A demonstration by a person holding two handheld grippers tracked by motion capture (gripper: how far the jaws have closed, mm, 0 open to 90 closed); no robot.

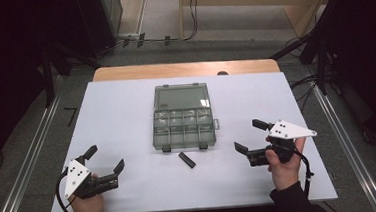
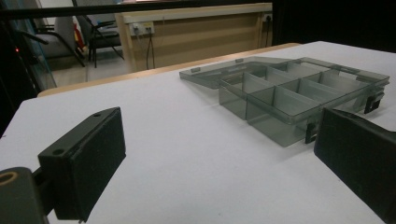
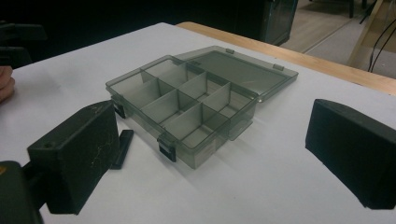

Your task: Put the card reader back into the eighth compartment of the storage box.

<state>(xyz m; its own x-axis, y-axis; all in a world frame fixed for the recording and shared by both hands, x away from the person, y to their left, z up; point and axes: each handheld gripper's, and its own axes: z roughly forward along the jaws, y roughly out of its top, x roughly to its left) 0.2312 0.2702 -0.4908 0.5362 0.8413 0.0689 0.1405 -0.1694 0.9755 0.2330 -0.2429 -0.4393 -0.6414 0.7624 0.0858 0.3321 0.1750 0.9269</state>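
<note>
A smoke-grey compartment box (image 1: 183, 128) lies mid-table with its lid (image 1: 181, 96) folded flat open behind it. A small black bar (image 1: 187, 159) rests just before its front edge. On the white table (image 1: 116, 116), the left hand-held gripper (image 1: 104, 159) and right hand-held gripper (image 1: 248, 136) flank it, jaws spread wide, holding nothing.

Overhead arrangement: a white table surface (image 1: 126, 115) carries a smoky transparent plastic compartment box (image 1: 183, 128) at its centre, lid folded open flat toward the far edge. A small black rectangular bar (image 1: 187, 159) lies just in front of the box, apart from it. The left gripper (image 1: 106, 163), held by the left hand (image 1: 87, 203), and the right gripper (image 1: 249, 136), held by the right hand (image 1: 284, 167), rest near the front corners, jaws spread and empty.
</note>
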